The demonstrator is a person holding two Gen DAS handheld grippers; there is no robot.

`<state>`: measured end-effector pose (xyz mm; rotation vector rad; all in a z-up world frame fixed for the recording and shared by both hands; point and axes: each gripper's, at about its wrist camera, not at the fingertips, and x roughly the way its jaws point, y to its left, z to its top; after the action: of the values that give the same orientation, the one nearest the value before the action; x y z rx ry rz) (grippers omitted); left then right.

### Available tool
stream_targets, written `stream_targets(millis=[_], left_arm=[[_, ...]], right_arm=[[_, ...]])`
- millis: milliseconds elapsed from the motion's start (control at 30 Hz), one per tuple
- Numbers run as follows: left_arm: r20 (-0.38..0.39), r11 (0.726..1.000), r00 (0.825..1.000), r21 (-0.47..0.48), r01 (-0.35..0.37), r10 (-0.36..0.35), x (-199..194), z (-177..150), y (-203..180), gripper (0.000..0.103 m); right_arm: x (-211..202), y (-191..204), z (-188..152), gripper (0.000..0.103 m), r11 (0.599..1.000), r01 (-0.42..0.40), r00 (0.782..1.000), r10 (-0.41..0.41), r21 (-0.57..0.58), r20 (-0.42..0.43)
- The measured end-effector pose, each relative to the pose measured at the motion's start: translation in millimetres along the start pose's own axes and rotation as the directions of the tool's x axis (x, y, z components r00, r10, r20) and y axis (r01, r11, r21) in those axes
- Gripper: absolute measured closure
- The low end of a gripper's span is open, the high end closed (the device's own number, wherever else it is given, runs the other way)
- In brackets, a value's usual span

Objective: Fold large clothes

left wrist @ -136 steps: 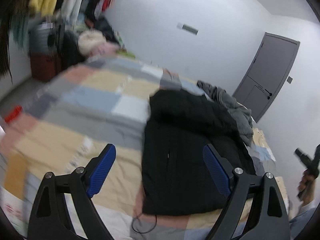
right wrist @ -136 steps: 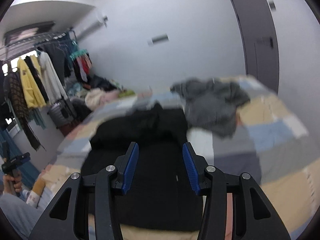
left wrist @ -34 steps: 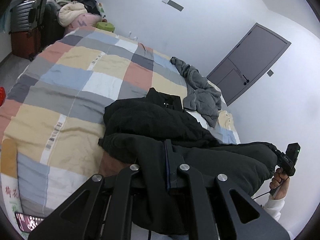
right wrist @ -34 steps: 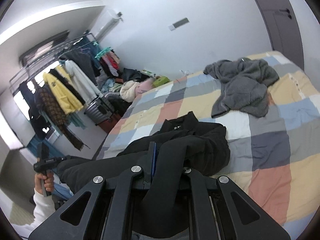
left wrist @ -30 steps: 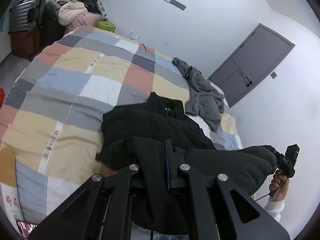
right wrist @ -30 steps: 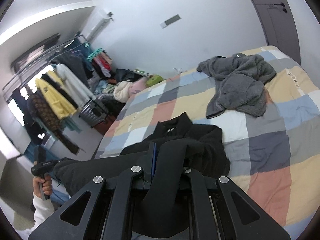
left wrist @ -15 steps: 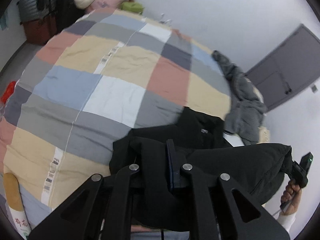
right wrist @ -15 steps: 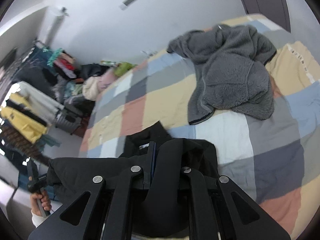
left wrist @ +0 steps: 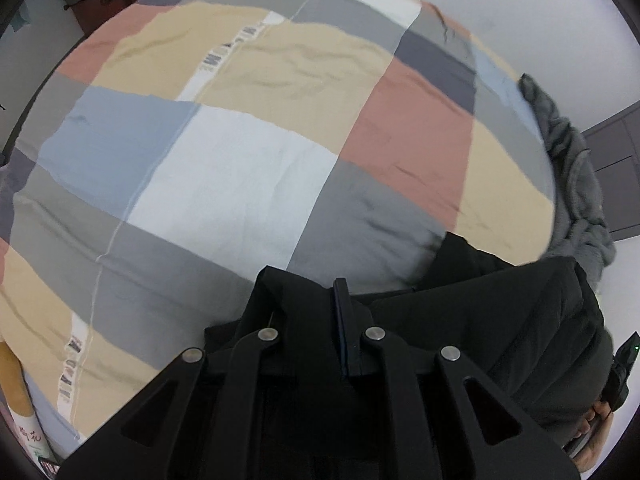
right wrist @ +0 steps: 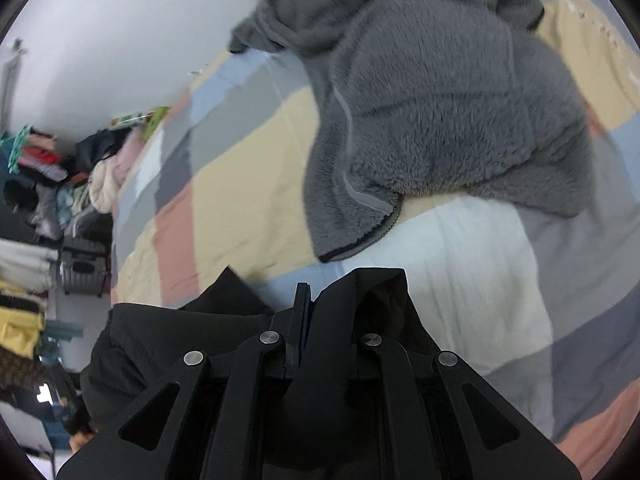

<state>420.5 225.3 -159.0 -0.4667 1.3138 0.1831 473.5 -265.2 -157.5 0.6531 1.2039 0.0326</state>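
One black jacket [left wrist: 500, 320] is hanging low in both frames, above the patchwork bed [left wrist: 240, 184], each tool, left tool [left wrist: 340, 304] and right tool [right wrist: 308, 304], clenching one hem corner. Risk: thick padding is slipping from narrow pads, collapsing the fold unevenly. One grey fleece [right wrist: 440, 100] is lying upper right.

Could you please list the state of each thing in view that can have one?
Left gripper: shut on the black jacket.
Right gripper: shut on the black jacket.
Black jacket: pinched at two points, stretched between the grippers.
Grey fleece: crumpled, unfolded, unzipped at its edge.
Patchwork bedspread: spread flat, slightly wrinkled.
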Motion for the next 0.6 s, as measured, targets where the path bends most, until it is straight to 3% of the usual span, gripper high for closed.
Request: stream_targets(millis=[267,367,400,467,500,533,600], left_arm=[[-0.072,0.999,0.997,-0.031,0.025,-0.028,28.2,12.8,5.7,0.089],[-0.102,0.998,0.993,-0.043,0.053,-0.057,19.9,9.9,8.1,0.086],[-0.105,0.997,0.993,-0.044,0.058,-0.063,17.1,9.0,8.5,0.085],[-0.105,0.994,0.989,-0.062,0.094,-0.101,5.4,-1.4,13.7,0.07],[-0.109,0.991,0.987,-0.065,0.114,-0.12,3.3,-4.6,13.3,0.063],[-0.111,0.987,0.982,-0.057,0.148,-0.154,-3.5,-10.9,13.7,0.05],[-0.085,0.983,0.979,-0.029,0.182,-0.184,-18.2,-18.6,12.3,0.035]], right_arm=[[21.3,-12.9,-0.5,0.095,0.998,-0.04,0.997,0.044,0.055,-0.063],[9.8,-21.2,-0.7,0.088,0.99,-0.099,0.99,0.108,0.097,-0.093],[5.2,-22.6,-1.1,0.081,0.988,-0.123,0.986,0.132,0.092,-0.104],[-5.4,-20.9,-4.0,0.07,0.987,-0.151,0.981,0.156,0.052,-0.119],[-16.0,-19.3,-9.4,0.057,0.988,-0.156,0.98,0.156,0.009,-0.125],[-22.4,-17.5,-12.5,0.042,0.988,-0.155,0.981,0.153,-0.009,-0.12],[-46.7,-14.3,-20.8,0.037,0.988,-0.14,0.987,0.135,-0.061,-0.082]])
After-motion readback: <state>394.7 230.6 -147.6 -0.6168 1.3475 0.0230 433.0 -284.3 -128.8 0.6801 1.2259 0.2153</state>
